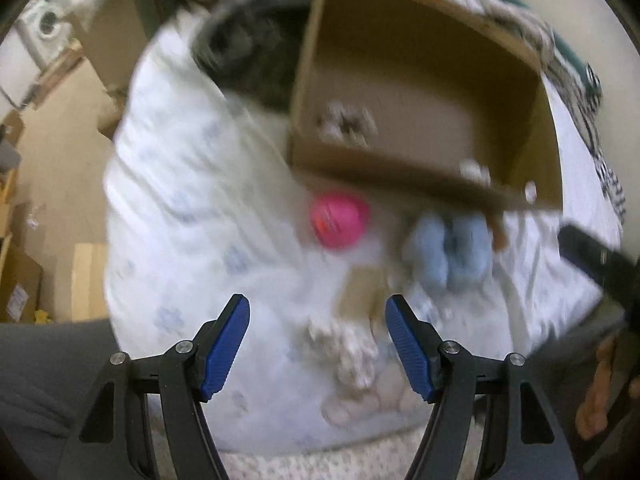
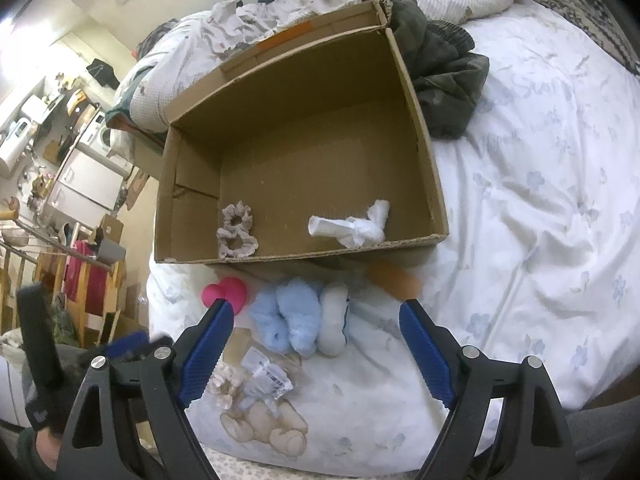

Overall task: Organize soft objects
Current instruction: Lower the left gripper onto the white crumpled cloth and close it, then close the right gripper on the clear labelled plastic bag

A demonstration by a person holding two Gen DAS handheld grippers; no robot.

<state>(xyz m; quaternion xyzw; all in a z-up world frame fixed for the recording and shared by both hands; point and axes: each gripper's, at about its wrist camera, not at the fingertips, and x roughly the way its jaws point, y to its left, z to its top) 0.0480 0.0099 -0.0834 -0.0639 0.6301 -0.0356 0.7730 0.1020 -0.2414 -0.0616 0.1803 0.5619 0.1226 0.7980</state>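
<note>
Now both grippers, left gripper (image 1: 318, 344) and right gripper (image 2: 316, 354), hang released over the bed (image 2: 540, 200), probably lining up the fluffy blue slippers (image 2: 288, 320) for the cardboard box (image 2: 436, 184).

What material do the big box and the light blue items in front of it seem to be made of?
The box: plain brown cardboard with a matte finish; its cut rim looks corrugated. The light blue items: probably fluffy plush or fleece, judging by their fuzzy, rounded surface.

Scrunchie (image 2: 236, 232) inside box (image 2: 424, 128) on bed (image 2: 540, 200)

Dark green jacket (image 2: 444, 80) beside white washing machine (image 2: 100, 136).
</note>
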